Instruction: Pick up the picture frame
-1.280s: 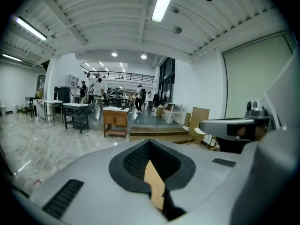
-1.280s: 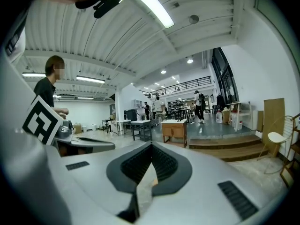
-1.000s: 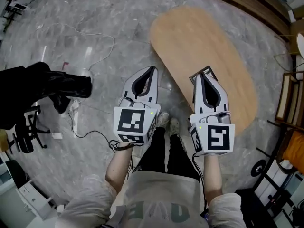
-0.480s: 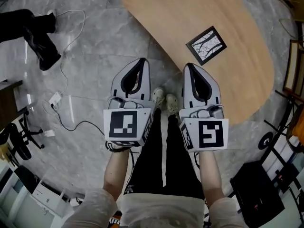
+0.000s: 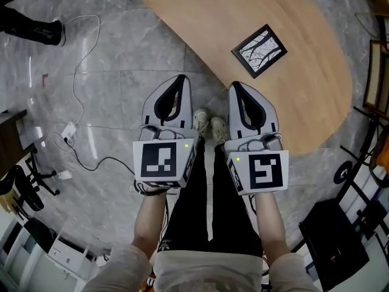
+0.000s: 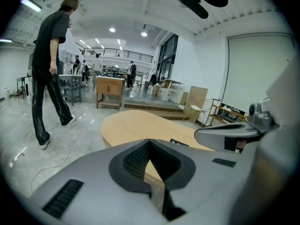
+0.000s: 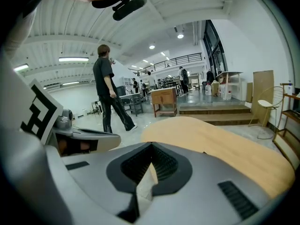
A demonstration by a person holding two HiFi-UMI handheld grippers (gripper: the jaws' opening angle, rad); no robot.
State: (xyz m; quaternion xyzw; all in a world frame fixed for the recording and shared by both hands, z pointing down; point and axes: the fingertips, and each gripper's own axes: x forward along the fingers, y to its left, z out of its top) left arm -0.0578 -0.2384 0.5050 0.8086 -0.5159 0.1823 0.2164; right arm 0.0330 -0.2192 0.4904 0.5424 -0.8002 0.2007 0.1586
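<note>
A black picture frame [image 5: 261,50] with a white branch print lies flat on the oval wooden table [image 5: 304,17]. In the head view my left gripper [image 5: 180,78] and right gripper [image 5: 234,85] are side by side in front of me, both shut with nothing between the jaws. The right one's tip is at the table's near edge, short of the frame and to its lower left. The left one is over the floor beside the table. In the left gripper view the shut left gripper [image 6: 150,140] points at the table, and a corner of the frame [image 6: 179,142] shows past it. The right gripper [image 7: 151,144] also faces the tabletop [image 7: 225,144].
A person in black [image 6: 51,69] walks on the marble floor at the left. A white cable [image 5: 85,53] and a power strip [image 5: 68,128] lie on the floor. A wooden rack [image 5: 377,72] and a black case [image 5: 334,242] stand at the right. My shoes [image 5: 209,126] are below the grippers.
Both grippers have come down and nearer to me, still shut. The frame, partly behind the right gripper a second ago, now lies in plain sight beyond it.
</note>
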